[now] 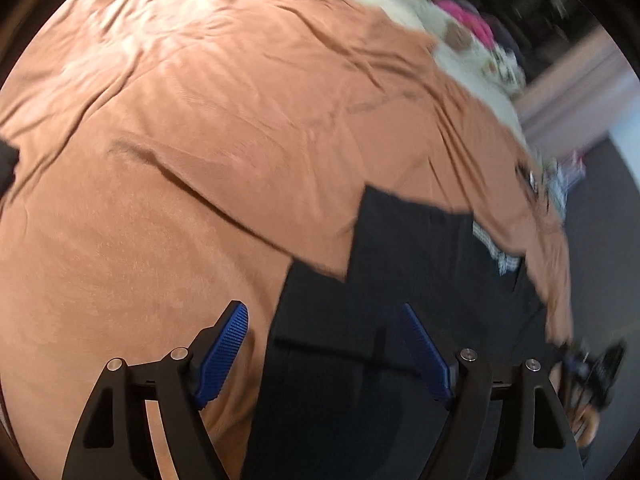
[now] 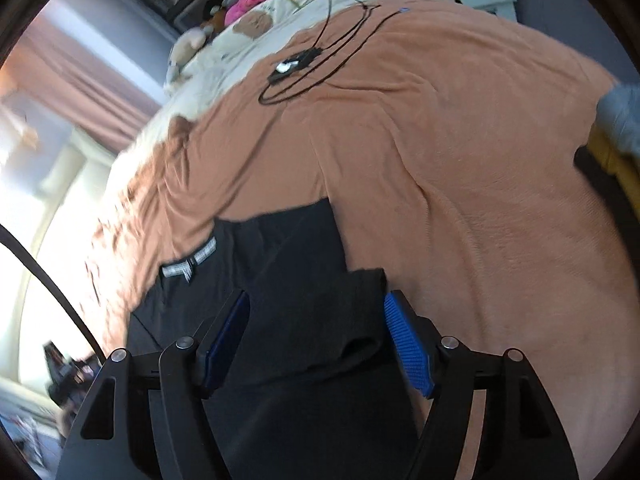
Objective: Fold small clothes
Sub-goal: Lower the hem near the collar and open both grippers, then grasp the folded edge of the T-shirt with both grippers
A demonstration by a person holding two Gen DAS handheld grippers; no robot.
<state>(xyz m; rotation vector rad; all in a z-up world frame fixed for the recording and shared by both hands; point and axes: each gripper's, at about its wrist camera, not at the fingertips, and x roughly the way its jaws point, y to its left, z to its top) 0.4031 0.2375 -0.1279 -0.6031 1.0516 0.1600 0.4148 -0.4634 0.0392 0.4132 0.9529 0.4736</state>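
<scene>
Black garment (image 2: 288,264) partly folded on orange blanket (image 2: 460,168), plaid-lined collar end exposed, final folds likely left; left gripper (image 1: 322,354) and right gripper (image 2: 316,340) both spread, pinching nothing.

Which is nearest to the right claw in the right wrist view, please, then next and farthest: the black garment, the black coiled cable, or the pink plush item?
1. Black garment, between the open right claw fingers.
2. Black coiled cable, mid-bed, ahead.
3. Pink plush item, far end, upper left.
</scene>
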